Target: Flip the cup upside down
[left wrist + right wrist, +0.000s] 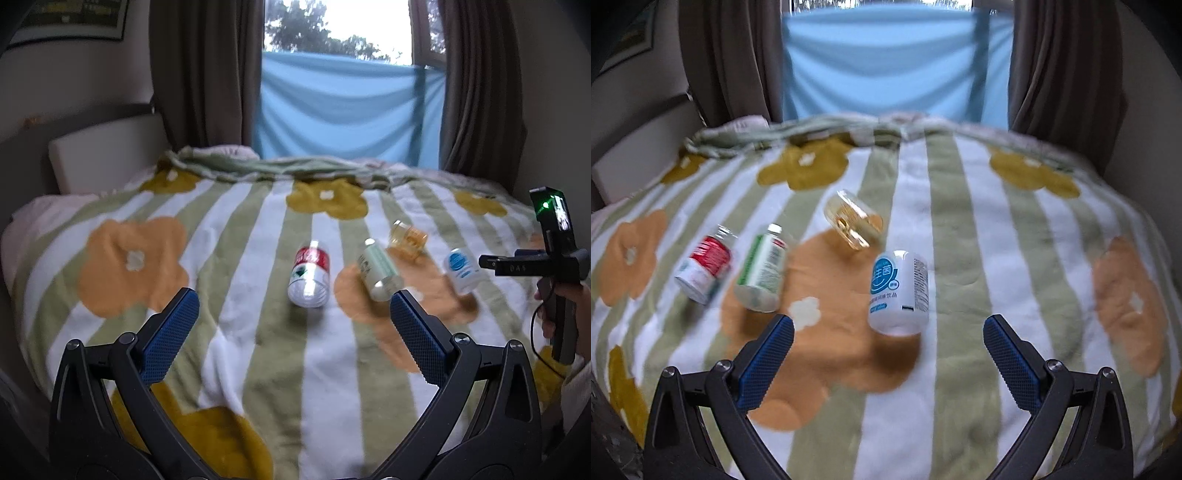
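Now both tongs, left [294, 308] and right [888, 334], hang spread above the amber cup [852, 220] lying sideways on the blanket [960, 229].

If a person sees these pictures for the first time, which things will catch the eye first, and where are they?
First, the blanket with green stripes and big orange flowers covering the bed. On it, four small containers lie tipped over in a loose row: a red-labelled bottle, a green-labelled bottle, an amber glass cup farther back, and a white and blue bottle nearest the open right gripper. Behind hangs a blue cloth between dark curtains.
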{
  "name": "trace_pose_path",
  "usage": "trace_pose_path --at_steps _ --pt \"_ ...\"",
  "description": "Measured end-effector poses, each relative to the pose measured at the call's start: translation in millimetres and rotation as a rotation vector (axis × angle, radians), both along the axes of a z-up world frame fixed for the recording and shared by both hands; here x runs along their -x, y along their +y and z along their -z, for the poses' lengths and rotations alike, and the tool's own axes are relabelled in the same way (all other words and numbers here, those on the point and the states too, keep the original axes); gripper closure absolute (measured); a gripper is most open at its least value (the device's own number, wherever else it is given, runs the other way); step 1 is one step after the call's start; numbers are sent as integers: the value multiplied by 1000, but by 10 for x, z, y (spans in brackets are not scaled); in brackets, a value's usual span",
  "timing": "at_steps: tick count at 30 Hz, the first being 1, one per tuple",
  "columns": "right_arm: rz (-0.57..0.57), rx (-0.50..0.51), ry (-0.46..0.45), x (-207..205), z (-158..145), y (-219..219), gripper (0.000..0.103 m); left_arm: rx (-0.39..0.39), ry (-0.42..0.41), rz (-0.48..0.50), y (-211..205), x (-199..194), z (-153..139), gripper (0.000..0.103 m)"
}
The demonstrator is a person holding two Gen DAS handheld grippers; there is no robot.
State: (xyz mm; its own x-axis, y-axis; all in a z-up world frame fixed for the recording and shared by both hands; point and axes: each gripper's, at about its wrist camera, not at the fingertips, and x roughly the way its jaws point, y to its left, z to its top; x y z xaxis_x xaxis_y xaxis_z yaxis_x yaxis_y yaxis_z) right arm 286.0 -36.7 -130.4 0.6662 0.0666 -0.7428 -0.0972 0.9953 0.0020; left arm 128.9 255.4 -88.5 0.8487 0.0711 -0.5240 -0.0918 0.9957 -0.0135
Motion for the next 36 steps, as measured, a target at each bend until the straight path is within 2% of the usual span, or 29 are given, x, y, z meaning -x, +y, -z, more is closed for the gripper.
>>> trace_pose_path --at_steps 7,10,12,15,16,22,27,32,36 --pt "-4 -11 128 -599 424 21 2 2 53 2 41 -309 256 0" --pt "-5 -20 172 -749 567 11 10 7 65 7 33 -369 312 0" --pt "-6 -26 204 -810 654 4 28 13 61 8 37 -368 319 0" --pt "3 -29 228 -857 725 -17 44 15 55 14 25 -365 305 0" --pt "6 -31 232 -863 737 -26 45 10 55 16 17 -366 295 0" --pt "23 -71 235 -852 698 -95 46 10 39 22 17 -305 206 0" --pt "-4 -95 201 -707 500 -66 46 10 15 18 31 -217 96 0" --pt "-98 -157 181 -384 199 64 46 4 -32 6 41 -51 -41 0" --pt "-227 -212 226 -75 89 314 46 5 -46 9 48 50 -122 0"
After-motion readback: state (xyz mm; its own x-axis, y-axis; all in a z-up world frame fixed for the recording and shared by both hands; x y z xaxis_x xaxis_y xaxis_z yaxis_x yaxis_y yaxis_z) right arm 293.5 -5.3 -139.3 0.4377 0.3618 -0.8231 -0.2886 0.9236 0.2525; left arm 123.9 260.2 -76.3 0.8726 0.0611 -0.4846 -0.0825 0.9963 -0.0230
